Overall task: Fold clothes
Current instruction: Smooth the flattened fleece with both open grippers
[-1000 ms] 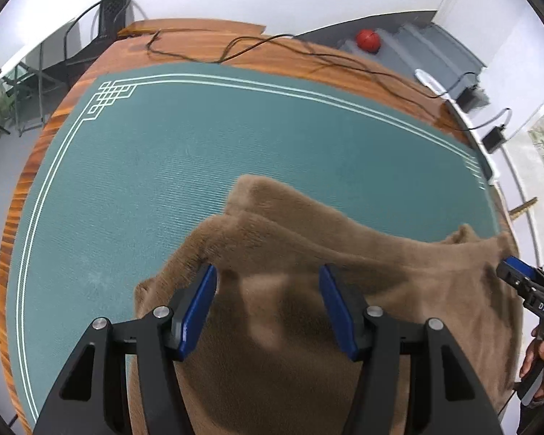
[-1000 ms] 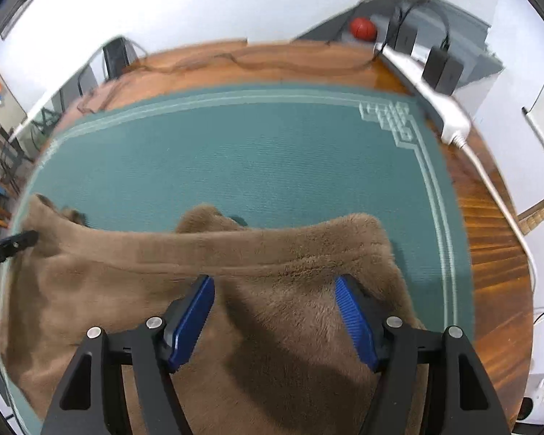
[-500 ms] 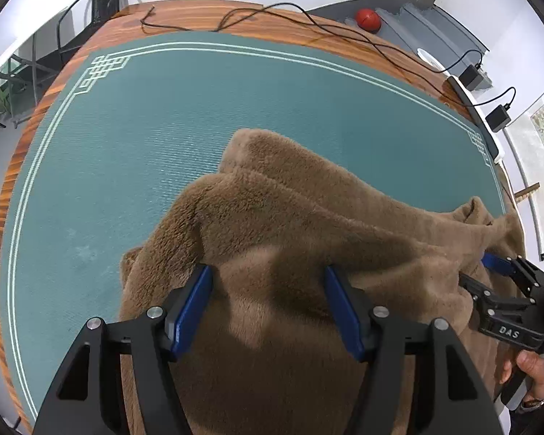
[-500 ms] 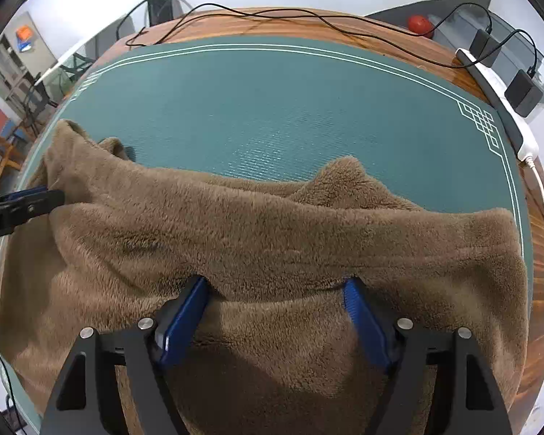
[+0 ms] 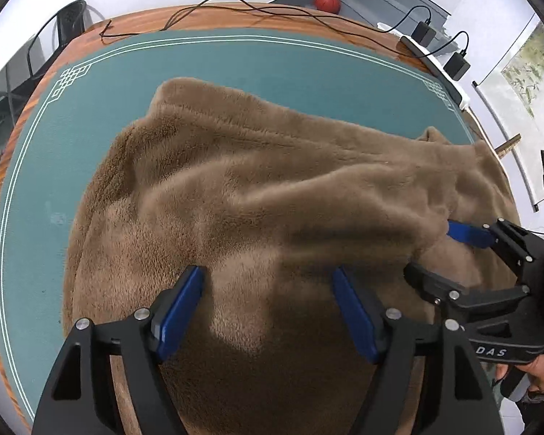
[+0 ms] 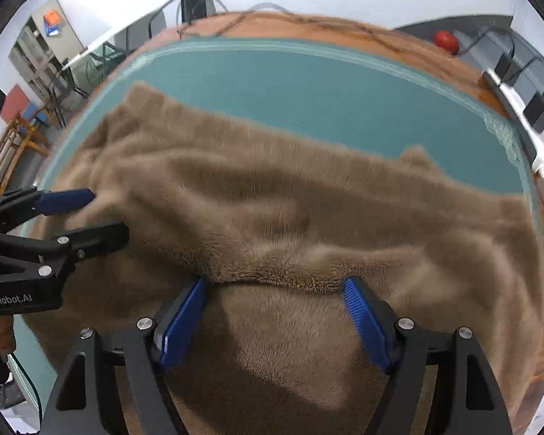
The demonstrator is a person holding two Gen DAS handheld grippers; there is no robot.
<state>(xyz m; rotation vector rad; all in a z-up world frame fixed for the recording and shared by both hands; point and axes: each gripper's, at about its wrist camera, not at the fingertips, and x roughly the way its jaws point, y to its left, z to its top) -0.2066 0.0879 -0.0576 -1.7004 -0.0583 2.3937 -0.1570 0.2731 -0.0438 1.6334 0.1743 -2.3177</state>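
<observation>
"DAS" on right tongs [image 5: 431,250], "GenRobot.AI" on left tongs [image 6: 101,214]

Plain tan-brown fleece garment [image 5: 257,195] lies on a teal mat [image 5: 235,58] edged in white lines; jaws wear blue pads [image 6: 179,320].

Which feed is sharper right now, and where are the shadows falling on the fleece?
Left wrist view: crisp, with a dark shadow on the brown fleece ahead of the left tool. Right wrist view: motion-blurred, smearing the green mat's border; shadow lies between the right tool's fingers. Both bow straight edges.
</observation>
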